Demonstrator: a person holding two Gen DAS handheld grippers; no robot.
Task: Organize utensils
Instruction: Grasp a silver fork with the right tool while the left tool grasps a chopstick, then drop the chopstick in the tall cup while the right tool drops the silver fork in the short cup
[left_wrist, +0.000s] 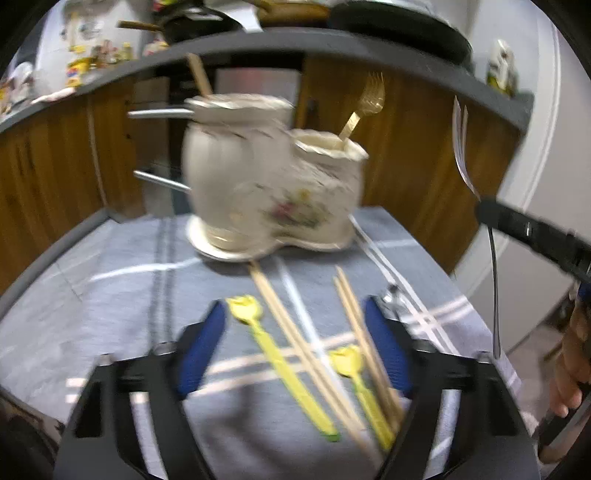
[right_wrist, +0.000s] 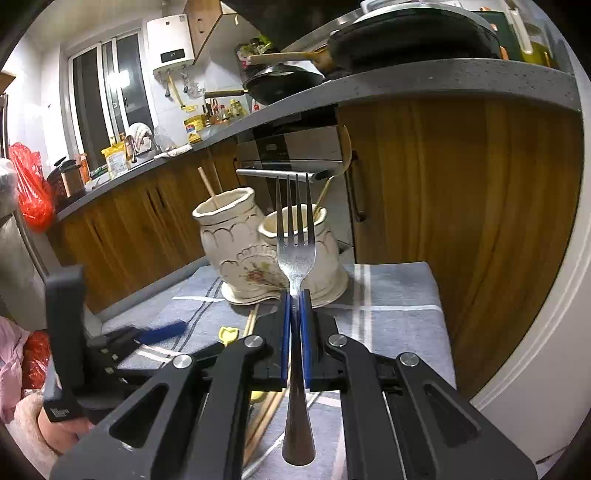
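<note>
Now the right tool is closed tightly on a steel fork, raised before the ceramic holder, while the left tool stands open over chopsticks and yellow picks on the table.

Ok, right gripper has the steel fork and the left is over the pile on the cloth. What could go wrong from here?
1. The silver metal fork is pinched only at its neck by the right gripper, so it may pivot or slip.
2. The cream ceramic two-pot holder looks easy to knock when the fork goes in.
3. The left gripper straddles crossed wooden chopsticks and yellow plastic picks; it may catch several at once.
</note>
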